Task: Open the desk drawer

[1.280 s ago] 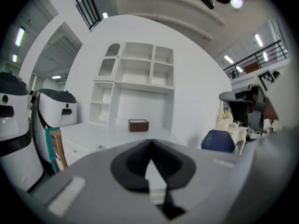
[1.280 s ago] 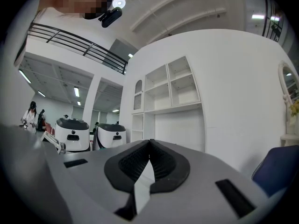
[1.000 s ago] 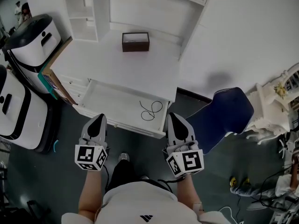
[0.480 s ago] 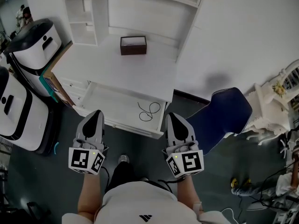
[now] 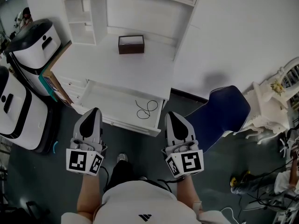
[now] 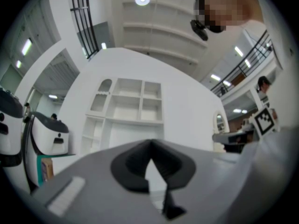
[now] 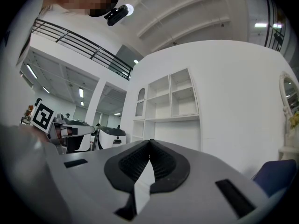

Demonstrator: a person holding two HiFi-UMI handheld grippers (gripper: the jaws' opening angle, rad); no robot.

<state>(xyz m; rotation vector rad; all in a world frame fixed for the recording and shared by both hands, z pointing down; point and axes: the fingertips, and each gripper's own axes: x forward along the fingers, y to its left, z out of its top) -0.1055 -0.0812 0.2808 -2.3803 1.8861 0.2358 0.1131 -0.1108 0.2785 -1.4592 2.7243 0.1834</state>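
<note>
From the head view, a white worktop (image 5: 117,66) with a shelf unit (image 5: 84,13) at its back stands ahead of the person. The desk drawer (image 5: 108,99) under the worktop is pulled out and open, with a looped black cord (image 5: 146,108) lying near its right end. A dark brown box (image 5: 131,44) sits on the worktop near the back, well apart from the drawer. The left tongs (image 5: 95,112) are at the drawer's front edge, where their tip overlaps it; whether they touch it cannot be told. The right tongs (image 5: 170,115) are just beside the drawer's front right corner. A blue chair (image 5: 219,115) stands to the right, and two white machines (image 5: 32,43) stand to the left.

In the left gripper view, the left tongs (image 6: 150,143) are pressed together with nothing between them. They point about level at the white shelf unit (image 6: 131,108), and a white machine (image 6: 49,134) shows at the left.

In the right gripper view, the right tongs (image 7: 149,143) are also pressed together and empty. They face the shelf unit (image 7: 168,101), and the blue chair (image 7: 275,174) shows at the lower right edge.
</note>
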